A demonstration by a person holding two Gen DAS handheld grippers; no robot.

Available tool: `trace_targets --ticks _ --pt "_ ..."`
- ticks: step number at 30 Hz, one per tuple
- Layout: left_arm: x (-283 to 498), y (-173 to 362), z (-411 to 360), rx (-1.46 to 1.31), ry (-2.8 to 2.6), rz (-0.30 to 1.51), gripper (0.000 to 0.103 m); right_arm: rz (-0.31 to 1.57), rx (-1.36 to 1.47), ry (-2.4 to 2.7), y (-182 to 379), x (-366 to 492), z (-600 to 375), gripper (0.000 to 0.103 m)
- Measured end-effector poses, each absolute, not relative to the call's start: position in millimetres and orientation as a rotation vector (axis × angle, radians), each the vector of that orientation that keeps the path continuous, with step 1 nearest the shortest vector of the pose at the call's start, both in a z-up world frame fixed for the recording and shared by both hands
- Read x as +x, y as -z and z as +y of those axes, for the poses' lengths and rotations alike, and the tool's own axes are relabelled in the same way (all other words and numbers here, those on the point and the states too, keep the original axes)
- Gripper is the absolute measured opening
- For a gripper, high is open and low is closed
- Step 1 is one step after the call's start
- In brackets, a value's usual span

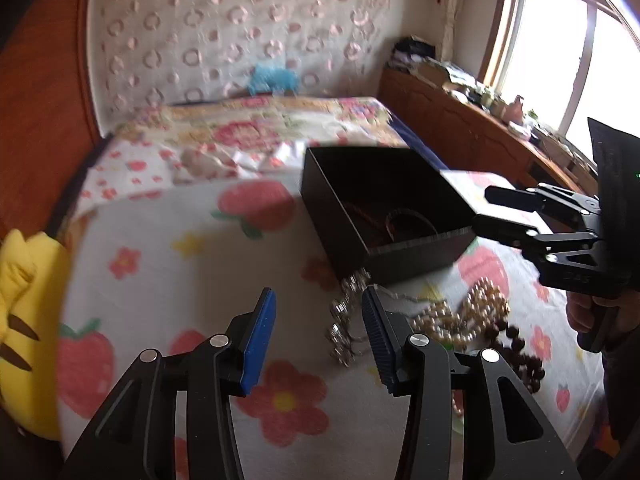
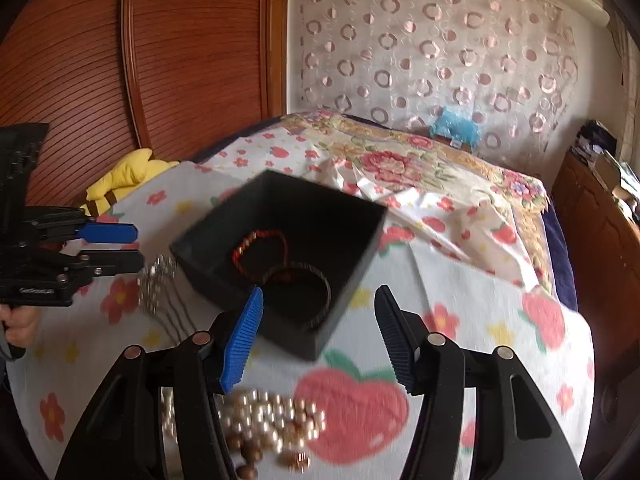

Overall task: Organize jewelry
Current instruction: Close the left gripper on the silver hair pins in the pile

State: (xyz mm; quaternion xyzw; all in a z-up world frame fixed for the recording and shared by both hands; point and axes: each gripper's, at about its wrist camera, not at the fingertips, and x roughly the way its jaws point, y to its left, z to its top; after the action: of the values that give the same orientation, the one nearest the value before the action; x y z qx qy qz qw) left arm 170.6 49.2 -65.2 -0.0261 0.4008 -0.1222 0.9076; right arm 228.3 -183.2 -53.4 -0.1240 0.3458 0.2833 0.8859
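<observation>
A black open box (image 1: 384, 204) sits on the strawberry-print bedsheet; it also shows in the right wrist view (image 2: 280, 256). Inside lie a red-orange braided bracelet (image 2: 258, 246) and a dark bracelet (image 2: 316, 288). A silver chain (image 1: 344, 320) lies by the box's near corner, also seen in the right wrist view (image 2: 154, 284). A pearl necklace (image 1: 468, 316) and dark brown beads (image 1: 520, 352) lie to its right; the pearls (image 2: 268, 416) sit under my right gripper. My left gripper (image 1: 320, 336) is open and empty above the silver chain. My right gripper (image 2: 320, 336) is open and empty over the box's near corner.
A yellow plush toy (image 1: 24, 320) lies at the bed's left edge. Folded floral bedding (image 1: 256, 132) is piled behind the box. A wooden cabinet (image 1: 460, 120) with clutter runs under the window at right. A wooden wardrobe (image 2: 140, 52) stands left.
</observation>
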Motion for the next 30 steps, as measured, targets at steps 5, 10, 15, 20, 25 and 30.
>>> trace_targets --ticks 5,10,15,20,25,30 --pt "179 80 44 -0.076 0.287 0.871 0.043 0.744 -0.241 -0.577 64 214 -198 0.061" --pt "181 85 39 -0.080 0.303 0.883 0.043 0.766 -0.223 -0.558 73 204 -208 0.061" --pt "177 88 39 -0.110 0.337 0.893 0.028 0.779 -0.205 -0.536 80 192 -220 0.061" --pt "168 83 40 -0.132 0.345 0.876 0.012 0.784 -0.188 -0.515 81 178 -232 0.061" --pt "146 65 38 -0.120 0.336 0.813 0.010 0.778 -0.178 -0.517 79 160 -238 0.061" --pt "116 46 30 -0.071 0.293 0.726 0.008 0.776 -0.177 -0.548 78 140 -234 0.061"
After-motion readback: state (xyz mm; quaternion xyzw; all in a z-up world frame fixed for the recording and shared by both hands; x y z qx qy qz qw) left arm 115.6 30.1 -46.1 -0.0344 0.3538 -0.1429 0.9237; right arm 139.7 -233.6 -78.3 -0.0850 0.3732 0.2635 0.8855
